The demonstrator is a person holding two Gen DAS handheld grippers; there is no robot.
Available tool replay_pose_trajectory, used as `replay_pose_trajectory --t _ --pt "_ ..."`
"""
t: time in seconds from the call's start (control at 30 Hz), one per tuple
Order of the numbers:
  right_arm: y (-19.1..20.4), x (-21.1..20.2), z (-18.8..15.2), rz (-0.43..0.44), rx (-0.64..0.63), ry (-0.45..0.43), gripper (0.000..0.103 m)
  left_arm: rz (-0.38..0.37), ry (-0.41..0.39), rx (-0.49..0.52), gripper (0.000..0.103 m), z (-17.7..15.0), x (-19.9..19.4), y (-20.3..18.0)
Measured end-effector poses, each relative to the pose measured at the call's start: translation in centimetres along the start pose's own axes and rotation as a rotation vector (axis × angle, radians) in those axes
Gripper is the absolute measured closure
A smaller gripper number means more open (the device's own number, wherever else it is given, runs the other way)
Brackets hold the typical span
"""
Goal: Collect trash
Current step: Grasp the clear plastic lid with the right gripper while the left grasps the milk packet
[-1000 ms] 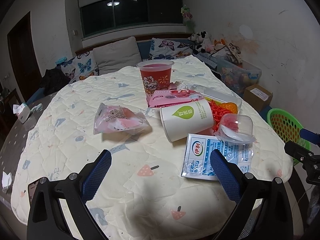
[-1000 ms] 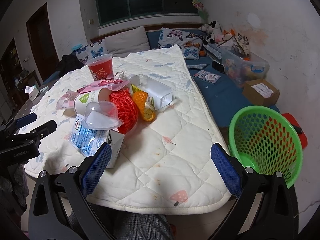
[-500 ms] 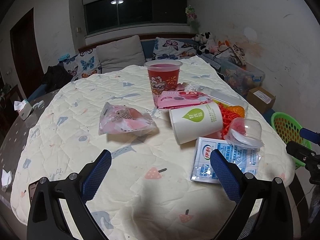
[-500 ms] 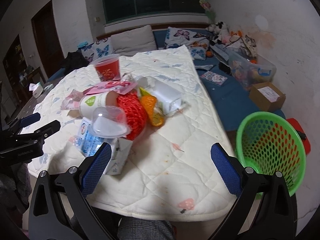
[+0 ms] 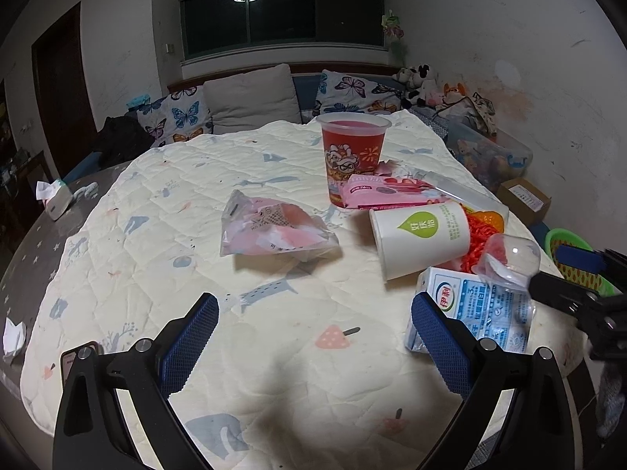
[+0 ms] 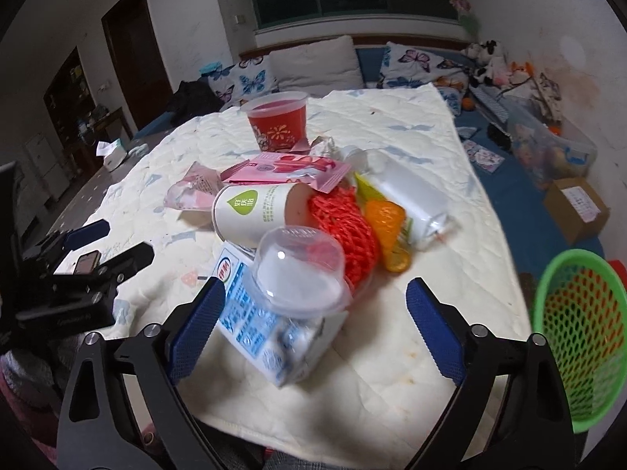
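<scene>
Trash is piling up mid-table: a milk carton (image 6: 270, 333) reading 伊利, with a clear plastic dome (image 6: 299, 274) sitting on it, and a tipped paper cup (image 6: 254, 209) with a green leaf logo. Right gripper (image 6: 315, 315) is closing around the carton and dome, pads not touching yet. Left gripper (image 5: 315, 342) is hanging wide open, gripping nothing. Green basket (image 6: 580, 333) is waiting beside the table.

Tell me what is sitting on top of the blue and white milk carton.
A clear plastic dome lid rests on the milk carton, against the orange-red mesh netting. Whether anything lies beneath the lid or under the carton is hidden.
</scene>
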State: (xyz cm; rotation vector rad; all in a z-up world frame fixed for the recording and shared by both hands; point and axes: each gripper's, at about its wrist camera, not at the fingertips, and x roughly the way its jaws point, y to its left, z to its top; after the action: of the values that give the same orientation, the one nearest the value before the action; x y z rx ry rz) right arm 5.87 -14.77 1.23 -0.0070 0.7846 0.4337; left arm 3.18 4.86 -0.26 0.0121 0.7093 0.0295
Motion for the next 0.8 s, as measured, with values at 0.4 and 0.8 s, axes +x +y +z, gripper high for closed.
replay_pose_trajectory --t 0.4,0.8 --pt "-0.7 3.1 1.1 0.078 0.038 0.062 0.035 -0.084 0.019 0.069 0.007 -0.9 0.1 -0.7" --pt "-1.9 1.1 0.9 0.138 0.100 0.037 0.043 -0.271 0.003 0.400 0.007 -1.2 -1.0 -5.4"
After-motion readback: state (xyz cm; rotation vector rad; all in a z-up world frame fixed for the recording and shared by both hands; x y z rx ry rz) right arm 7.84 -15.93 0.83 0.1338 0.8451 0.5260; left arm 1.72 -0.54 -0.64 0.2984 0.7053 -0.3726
